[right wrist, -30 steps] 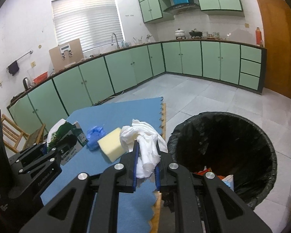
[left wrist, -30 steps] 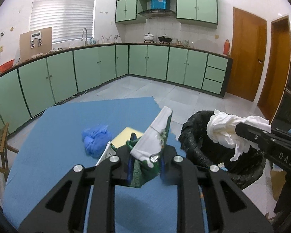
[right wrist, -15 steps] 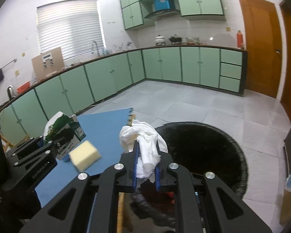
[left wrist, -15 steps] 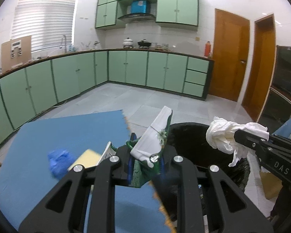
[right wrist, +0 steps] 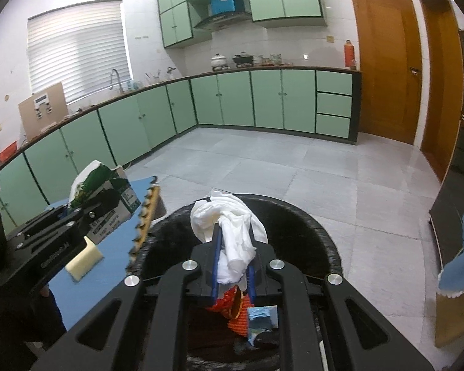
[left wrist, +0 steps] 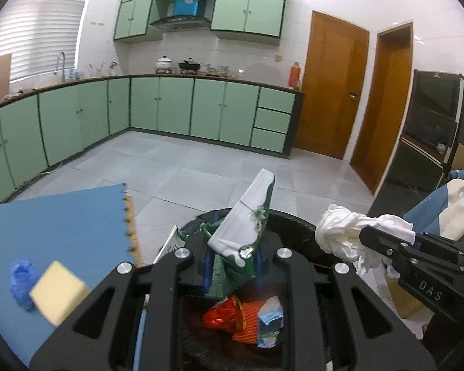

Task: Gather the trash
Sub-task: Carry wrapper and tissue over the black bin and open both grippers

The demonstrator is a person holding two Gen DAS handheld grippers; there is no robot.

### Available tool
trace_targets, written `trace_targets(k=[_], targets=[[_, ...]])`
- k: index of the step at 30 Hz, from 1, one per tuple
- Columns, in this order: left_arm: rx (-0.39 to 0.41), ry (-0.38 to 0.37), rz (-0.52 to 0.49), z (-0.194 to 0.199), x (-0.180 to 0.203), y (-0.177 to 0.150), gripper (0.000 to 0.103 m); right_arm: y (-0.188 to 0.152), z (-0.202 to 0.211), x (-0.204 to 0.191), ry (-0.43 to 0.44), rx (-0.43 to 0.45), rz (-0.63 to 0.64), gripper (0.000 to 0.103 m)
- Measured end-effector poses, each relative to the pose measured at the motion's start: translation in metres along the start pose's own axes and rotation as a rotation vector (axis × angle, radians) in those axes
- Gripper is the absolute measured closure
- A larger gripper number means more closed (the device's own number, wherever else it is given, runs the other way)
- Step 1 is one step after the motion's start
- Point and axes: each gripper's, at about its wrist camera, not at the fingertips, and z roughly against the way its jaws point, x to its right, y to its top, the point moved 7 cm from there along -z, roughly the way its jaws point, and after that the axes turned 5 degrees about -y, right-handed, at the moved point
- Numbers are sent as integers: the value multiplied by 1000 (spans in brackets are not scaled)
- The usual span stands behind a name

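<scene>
The kitchen is evenly bright, daylight glowing through the white slatted window blind (right wrist: 77, 49), which is nearly blown out. The glossy pale grey floor tiles (left wrist: 201, 167) carry a soft sheen. Both fisheye views bend cabinets and doors at the edges (corners black). The yellow foam sponge (left wrist: 57, 292) smears with motion blur.

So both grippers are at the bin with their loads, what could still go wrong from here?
1. The left gripper holds the green-and-white carton near the rim of the black-lined bin; released now, it may catch the edge and fall outside.
2. The white crumpled tissue in the right gripper is wedged between the pads and might cling when they open.
3. The yellow sponge and blue wad on the blue mat may be overlooked.
</scene>
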Motion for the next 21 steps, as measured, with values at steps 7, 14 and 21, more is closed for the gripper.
trace_targets(k=[7,14,21], targets=[[-55,-7,-18,-52,12,-13,84,-12,-28,24,-27,-43,-26,89],[-101,2,-5,-88,4,-21,84,-27,-63,43,-37,-98,-48,89],[-146,-1,0,-112,0,-26,84,-38,-86,54,-52,-141,-57,89]])
